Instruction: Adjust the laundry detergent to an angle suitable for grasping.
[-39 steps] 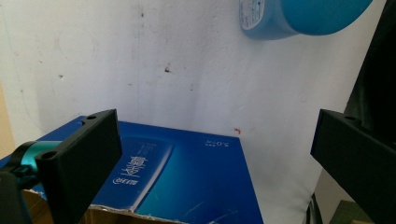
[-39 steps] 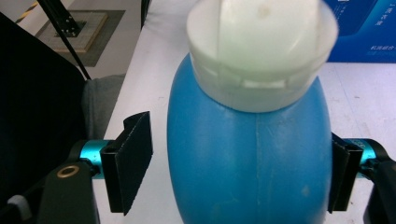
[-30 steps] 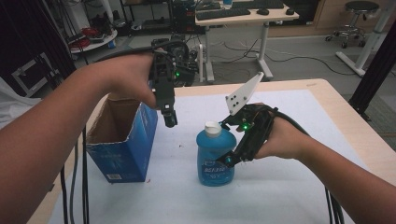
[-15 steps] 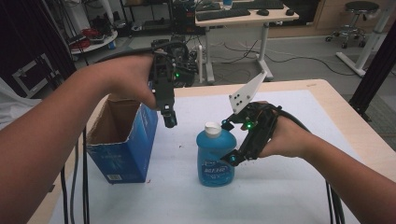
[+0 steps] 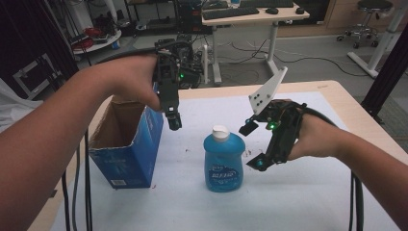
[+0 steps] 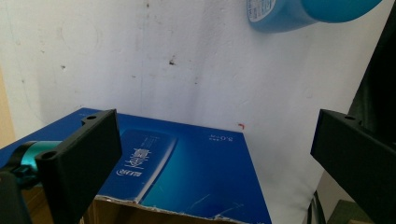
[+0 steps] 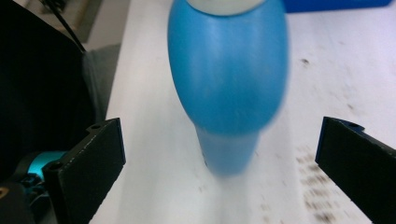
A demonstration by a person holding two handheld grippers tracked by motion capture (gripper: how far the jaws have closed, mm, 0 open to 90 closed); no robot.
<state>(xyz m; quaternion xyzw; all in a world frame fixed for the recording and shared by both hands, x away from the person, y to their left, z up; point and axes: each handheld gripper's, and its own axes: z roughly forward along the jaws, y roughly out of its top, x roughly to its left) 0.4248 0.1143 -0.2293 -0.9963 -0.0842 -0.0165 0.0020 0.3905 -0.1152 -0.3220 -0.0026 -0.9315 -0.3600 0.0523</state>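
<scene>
A blue bottle with a white cap stands upright on the white table cover. My right gripper is just to its right, lying sideways. Its jaws have just been opening and now stand wide, clear of the bottle. The right gripper view has the bottle ahead of the gripper, touching neither pad. My left gripper points down over the right wall of an open blue cardboard box. It is open with nothing in it. The left gripper view looks past the gripper onto the box wall.
The bottle's lower part lies at the top of the left gripper view. The box stands near the table's left edge. A desk and an office chair stand on the floor beyond the table.
My right gripper has let go of the bottle, opened wide and drawn back a little to the right and up. The bottle stays upright. The left gripper has not moved.
</scene>
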